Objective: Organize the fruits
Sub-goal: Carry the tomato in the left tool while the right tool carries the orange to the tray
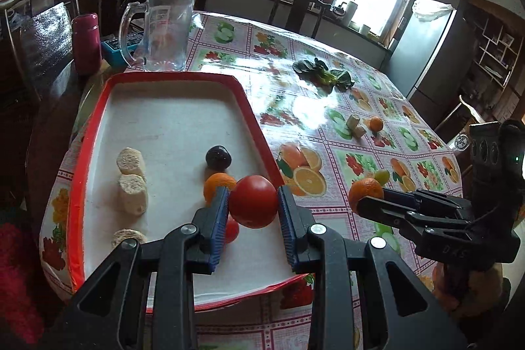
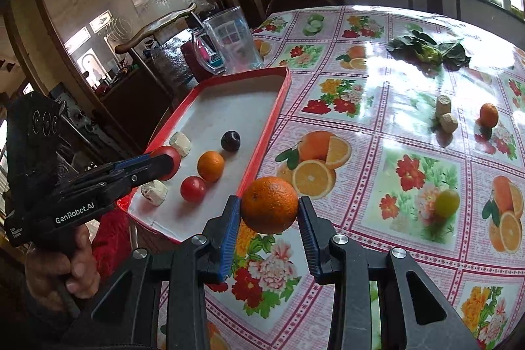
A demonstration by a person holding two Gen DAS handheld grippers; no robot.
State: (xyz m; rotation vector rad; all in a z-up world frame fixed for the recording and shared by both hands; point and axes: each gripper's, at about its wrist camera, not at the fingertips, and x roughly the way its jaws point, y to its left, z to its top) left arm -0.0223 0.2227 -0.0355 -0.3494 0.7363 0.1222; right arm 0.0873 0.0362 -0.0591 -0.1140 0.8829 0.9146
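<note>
My left gripper (image 1: 253,202) is shut on a red tomato (image 1: 252,201), held above the red-rimmed white tray (image 1: 170,120). In the tray lie an orange (image 1: 216,184), a dark plum (image 1: 218,157), a small red tomato (image 2: 193,188) and pale cut chunks (image 1: 131,159). My right gripper (image 2: 269,209) is shut on an orange (image 2: 269,205), held over the tablecloth just right of the tray (image 2: 262,133). On the cloth lie a green grape (image 2: 447,202), a small orange (image 2: 489,113), two pale chunks (image 2: 445,115) and leafy greens (image 2: 426,50).
A glass mug (image 1: 165,28) stands behind the tray, with a maroon flask (image 1: 86,43) and a blue box (image 1: 116,46) to its left. Chairs stand at the table's far edge. A person's hand (image 2: 62,271) grips the left tool's handle.
</note>
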